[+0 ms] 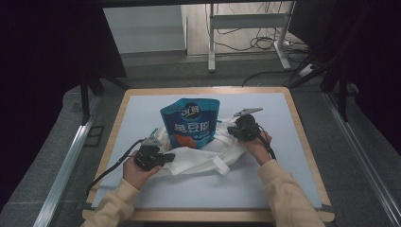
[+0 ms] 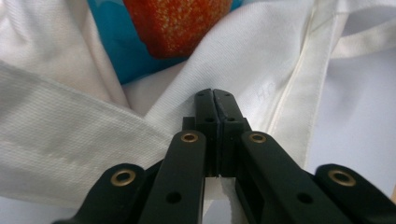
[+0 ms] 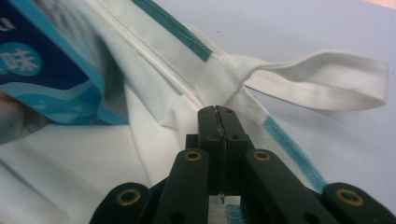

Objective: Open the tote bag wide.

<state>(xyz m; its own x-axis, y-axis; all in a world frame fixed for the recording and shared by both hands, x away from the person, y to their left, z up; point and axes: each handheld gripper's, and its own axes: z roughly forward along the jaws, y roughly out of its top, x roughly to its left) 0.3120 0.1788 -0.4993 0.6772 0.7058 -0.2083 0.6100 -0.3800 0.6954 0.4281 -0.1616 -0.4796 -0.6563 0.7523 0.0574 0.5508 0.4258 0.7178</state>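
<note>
A white cloth tote bag (image 1: 198, 158) lies on the light blue mat (image 1: 265, 184). A blue snack pouch (image 1: 190, 122) with an orange picture stands upright in its mouth. My left gripper (image 1: 168, 157) is at the bag's left edge, its jaws shut on a fold of the white cloth (image 2: 56, 126), with the pouch (image 2: 177, 23) just beyond. My right gripper (image 1: 232, 129) is at the bag's right rim, shut on the teal-trimmed hem (image 3: 70, 158) beside the pouch (image 3: 42, 70). A loop handle (image 3: 327, 79) lies flat past the jaws.
The mat covers a wooden table (image 1: 302, 137) with open room at the front and right. A second bag handle (image 1: 222, 165) lies near the middle. Beyond the table stand desk legs (image 1: 211, 42) and floor cables (image 1: 265, 42).
</note>
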